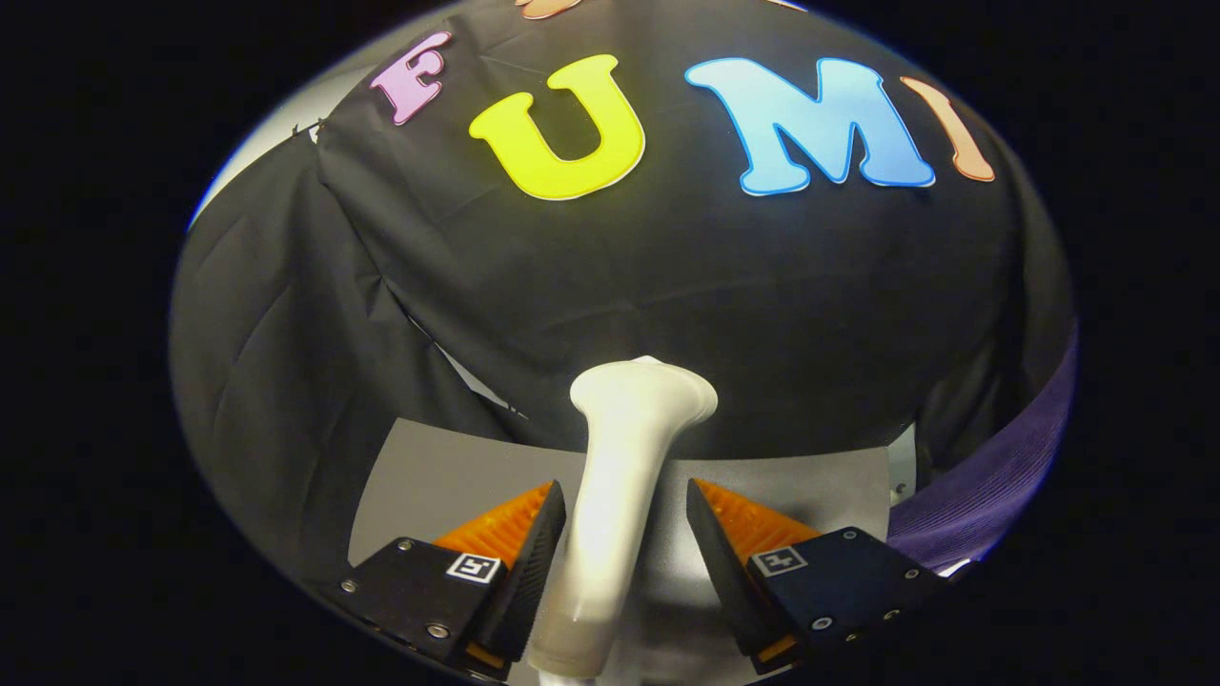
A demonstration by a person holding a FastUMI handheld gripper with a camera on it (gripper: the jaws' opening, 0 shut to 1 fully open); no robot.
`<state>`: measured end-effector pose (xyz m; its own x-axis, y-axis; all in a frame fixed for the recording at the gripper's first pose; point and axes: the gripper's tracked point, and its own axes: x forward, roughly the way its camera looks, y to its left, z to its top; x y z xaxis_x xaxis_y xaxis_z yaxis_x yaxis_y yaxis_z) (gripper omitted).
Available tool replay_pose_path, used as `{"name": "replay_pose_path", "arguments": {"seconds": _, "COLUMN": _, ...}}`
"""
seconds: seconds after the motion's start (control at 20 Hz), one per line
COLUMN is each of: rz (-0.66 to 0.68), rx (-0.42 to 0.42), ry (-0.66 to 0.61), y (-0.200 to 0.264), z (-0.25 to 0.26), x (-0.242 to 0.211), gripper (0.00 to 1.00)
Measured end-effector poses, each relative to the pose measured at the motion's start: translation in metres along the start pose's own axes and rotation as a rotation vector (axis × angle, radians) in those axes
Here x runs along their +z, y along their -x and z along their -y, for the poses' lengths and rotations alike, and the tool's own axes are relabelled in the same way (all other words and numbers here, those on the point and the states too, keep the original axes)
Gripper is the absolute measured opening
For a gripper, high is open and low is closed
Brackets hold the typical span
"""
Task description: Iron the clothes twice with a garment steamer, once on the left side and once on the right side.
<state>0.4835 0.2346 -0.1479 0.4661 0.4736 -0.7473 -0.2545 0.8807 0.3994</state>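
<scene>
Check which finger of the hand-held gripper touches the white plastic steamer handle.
The left finger rests against the white plastic steamer handle; the right finger stands clear, grey table showing between.

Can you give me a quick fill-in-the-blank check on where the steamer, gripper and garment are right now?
1. The white steamer stands ____ the gripper's two fingers.
2. The gripper's fingers are ____, with a gap showing on one side of the steamer.
3. The purple garment lies beyond the finger on the ____ side.
4. Under the steamer lies a ____ table.

Missing words: between; open; right; grey
</scene>
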Motion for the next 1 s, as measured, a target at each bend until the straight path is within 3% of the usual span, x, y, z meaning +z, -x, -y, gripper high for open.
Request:
{"name": "replay_pose_path", "arguments": {"seconds": 0.25, "rz": -0.023, "rx": 0.034, "ry": -0.052, "y": -0.004, "z": -0.009, "x": -0.004, "gripper": 0.61}}
{"name": "replay_pose_path", "arguments": {"seconds": 0.4, "rz": -0.047, "rx": 0.064, "ry": -0.095, "y": -0.012, "z": -0.014, "x": -0.009, "gripper": 0.61}}
{"name": "replay_pose_path", "arguments": {"seconds": 0.45, "rz": -0.049, "rx": 0.073, "ry": -0.106, "y": -0.006, "z": -0.013, "x": -0.008, "gripper": 0.52}}
{"name": "replay_pose_path", "arguments": {"seconds": 0.65, "rz": -0.001, "rx": 0.125, "ry": -0.089, "y": 0.009, "z": -0.027, "x": -0.013, "gripper": 0.35}}
{"name": "replay_pose_path", "arguments": {"seconds": 1.0, "rz": 0.255, "rx": 0.113, "ry": 0.033, "y": 0.096, "z": -0.047, "x": -0.007, "gripper": 0.34}}
